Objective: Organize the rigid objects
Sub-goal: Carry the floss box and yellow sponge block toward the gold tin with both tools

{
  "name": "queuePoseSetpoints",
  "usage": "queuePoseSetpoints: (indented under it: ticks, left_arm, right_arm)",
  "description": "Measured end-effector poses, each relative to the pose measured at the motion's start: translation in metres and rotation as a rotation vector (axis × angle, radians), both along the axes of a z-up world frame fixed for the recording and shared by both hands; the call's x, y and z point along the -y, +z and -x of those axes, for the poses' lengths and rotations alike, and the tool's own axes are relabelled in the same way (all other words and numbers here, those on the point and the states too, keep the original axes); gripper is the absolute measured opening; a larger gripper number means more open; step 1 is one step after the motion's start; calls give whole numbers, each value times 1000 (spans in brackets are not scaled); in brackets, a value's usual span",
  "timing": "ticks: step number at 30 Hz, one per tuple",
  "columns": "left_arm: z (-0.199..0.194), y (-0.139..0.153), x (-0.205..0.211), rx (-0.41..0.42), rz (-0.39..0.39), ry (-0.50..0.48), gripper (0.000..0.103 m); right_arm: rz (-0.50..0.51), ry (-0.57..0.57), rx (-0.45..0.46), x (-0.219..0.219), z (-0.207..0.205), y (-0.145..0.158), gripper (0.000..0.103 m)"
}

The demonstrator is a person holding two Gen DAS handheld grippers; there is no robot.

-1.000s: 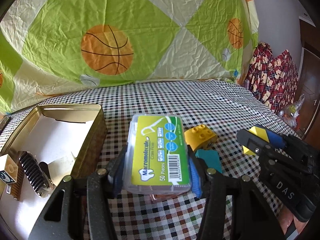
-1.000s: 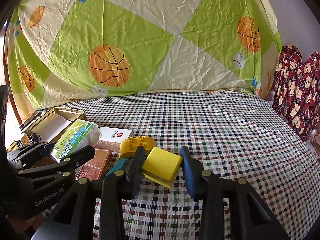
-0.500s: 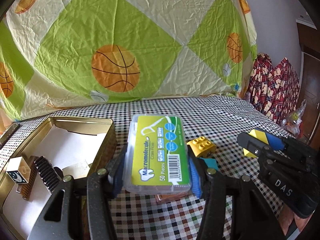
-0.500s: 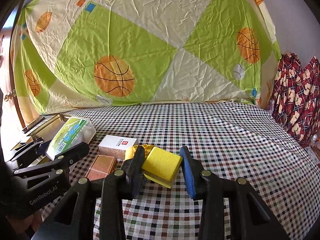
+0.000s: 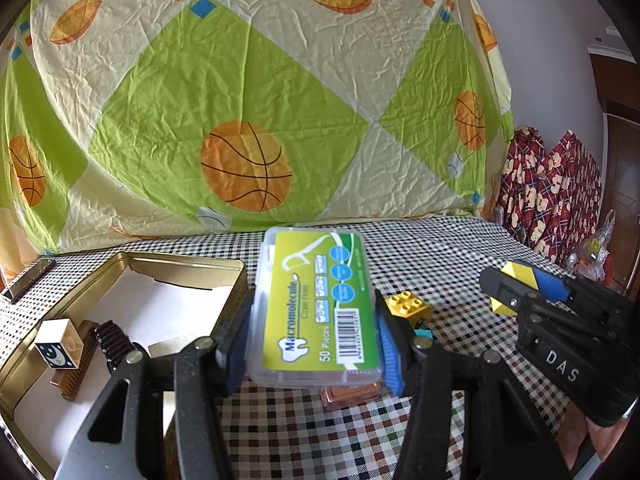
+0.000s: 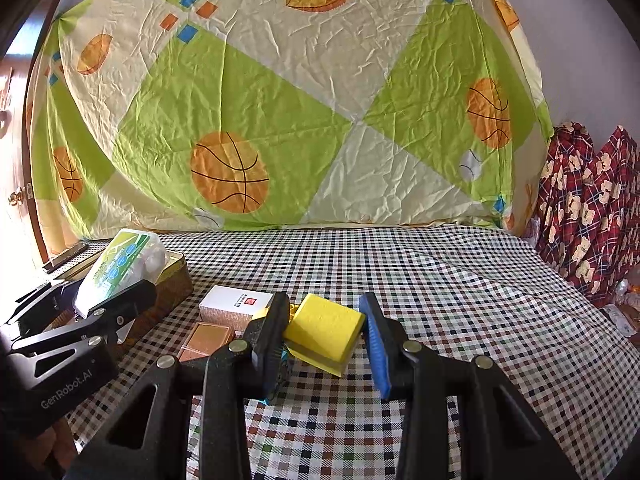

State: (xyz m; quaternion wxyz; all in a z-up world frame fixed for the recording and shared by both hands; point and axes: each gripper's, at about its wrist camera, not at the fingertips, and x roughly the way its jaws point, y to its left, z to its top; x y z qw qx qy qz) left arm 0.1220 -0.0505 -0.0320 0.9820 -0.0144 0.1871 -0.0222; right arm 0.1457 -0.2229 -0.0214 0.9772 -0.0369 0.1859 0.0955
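Observation:
My left gripper [image 5: 314, 340] is shut on a clear dental floss box [image 5: 316, 308] with a green label, held above the table beside the open gold tin [image 5: 180, 264]. The tin holds a small white cube [image 5: 58, 348], a black comb [image 5: 116, 344] and a brown comb [image 5: 78, 370]. My right gripper [image 6: 324, 340] is shut on a yellow block [image 6: 324, 334], held above the checkered table. In the left wrist view that gripper [image 5: 516, 286] shows at the right with the yellow block [image 5: 510, 272]. In the right wrist view the floss box [image 6: 120, 268] is over the tin's near corner [image 6: 176, 276].
A yellow toy brick [image 5: 408, 306], a teal piece [image 5: 424, 334], a copper box [image 6: 208, 338] and a white box [image 6: 236, 304] lie on the checkered cloth [image 6: 440, 300]. A basketball-print sheet [image 6: 280, 120] hangs behind. Red patterned fabric [image 6: 592, 208] is at the right.
Both grippers have risen with their loads; the table objects sit lower in both views. The left gripper has also shifted toward the tin.

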Motion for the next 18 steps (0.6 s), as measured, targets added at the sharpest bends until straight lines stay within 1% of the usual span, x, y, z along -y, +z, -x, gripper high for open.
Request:
queuePoseSetpoints:
  ticks: [11,18]
  left_arm:
    - [12,3,-2,51,-3,19,53]
    - [19,5,-6,71,0,20,53]
  right_arm:
    - [-2,-12,27,1,5,2,39]
    - [-10,-9,73,0,14,5,39]
